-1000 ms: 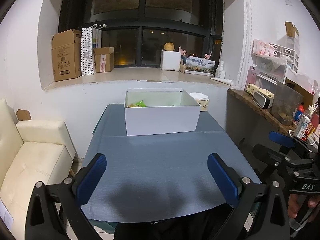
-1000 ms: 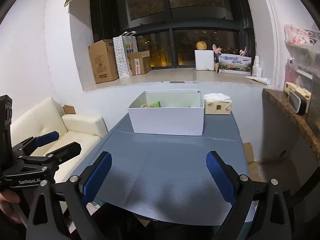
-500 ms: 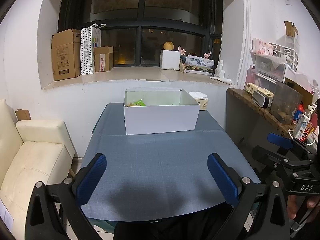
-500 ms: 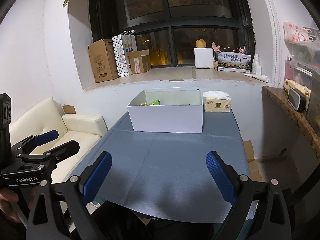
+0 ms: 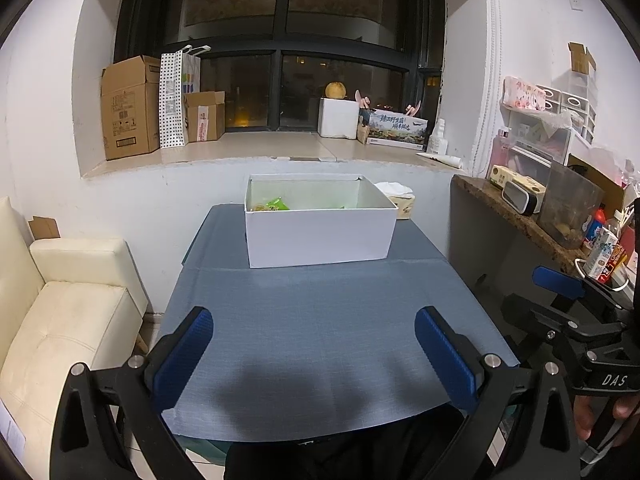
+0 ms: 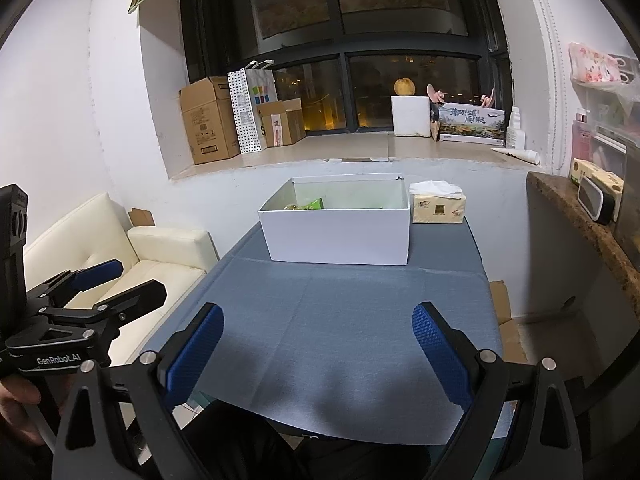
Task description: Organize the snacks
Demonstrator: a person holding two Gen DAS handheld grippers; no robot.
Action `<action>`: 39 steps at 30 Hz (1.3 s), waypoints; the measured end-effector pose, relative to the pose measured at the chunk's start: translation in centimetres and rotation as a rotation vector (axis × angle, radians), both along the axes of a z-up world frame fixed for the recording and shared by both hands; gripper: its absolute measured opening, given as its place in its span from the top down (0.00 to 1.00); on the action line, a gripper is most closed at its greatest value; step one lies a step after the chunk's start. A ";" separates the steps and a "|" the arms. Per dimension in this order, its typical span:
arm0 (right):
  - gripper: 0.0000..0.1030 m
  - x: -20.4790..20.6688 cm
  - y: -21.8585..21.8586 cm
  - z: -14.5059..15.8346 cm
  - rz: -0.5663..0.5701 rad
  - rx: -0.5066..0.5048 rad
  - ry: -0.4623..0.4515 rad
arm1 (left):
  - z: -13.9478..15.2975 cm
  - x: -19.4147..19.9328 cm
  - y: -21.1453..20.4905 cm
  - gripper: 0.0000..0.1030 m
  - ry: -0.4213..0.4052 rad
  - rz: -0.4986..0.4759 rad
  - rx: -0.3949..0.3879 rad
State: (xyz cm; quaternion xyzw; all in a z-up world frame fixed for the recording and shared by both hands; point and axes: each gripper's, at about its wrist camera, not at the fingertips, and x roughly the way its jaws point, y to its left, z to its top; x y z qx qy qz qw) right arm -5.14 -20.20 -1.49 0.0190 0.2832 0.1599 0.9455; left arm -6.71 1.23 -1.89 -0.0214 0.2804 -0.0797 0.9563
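Note:
A white open box (image 5: 320, 236) (image 6: 340, 236) stands at the far end of the blue-grey table (image 5: 320, 320) (image 6: 340, 320). Green snack packets (image 5: 272, 205) (image 6: 310, 205) lie inside it at the left; the rest of its contents are hidden by the front wall. My left gripper (image 5: 312, 344) hangs open over the table's near edge, holding nothing. My right gripper (image 6: 318, 346) is open too, also empty, over the near edge. Each gripper shows in the other's view: the right one (image 5: 568, 320) at the right, the left one (image 6: 88, 304) at the left.
A tissue pack (image 6: 438, 206) sits right of the box. A cream sofa (image 5: 68, 312) stands left of the table. A brown counter (image 5: 528, 220) with containers and cartons runs along the right. Cardboard boxes (image 5: 128, 112) and a white box sit on the window sill.
Both views have drifted slightly; the box sits a little higher in frame. Both grippers stay open and empty.

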 end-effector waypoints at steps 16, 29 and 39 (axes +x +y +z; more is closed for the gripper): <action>0.05 0.0 0.1 0.0 0.006 -0.002 0.000 | 0.0 0.1 -0.2 0.00 0.001 0.002 0.004; 0.05 -0.2 0.2 0.0 0.012 -0.005 -0.002 | -0.1 0.1 -0.3 0.00 0.000 0.000 0.001; 0.05 -0.1 0.2 0.1 0.015 -0.006 -0.001 | -0.2 0.1 -0.3 0.00 0.000 -0.003 0.001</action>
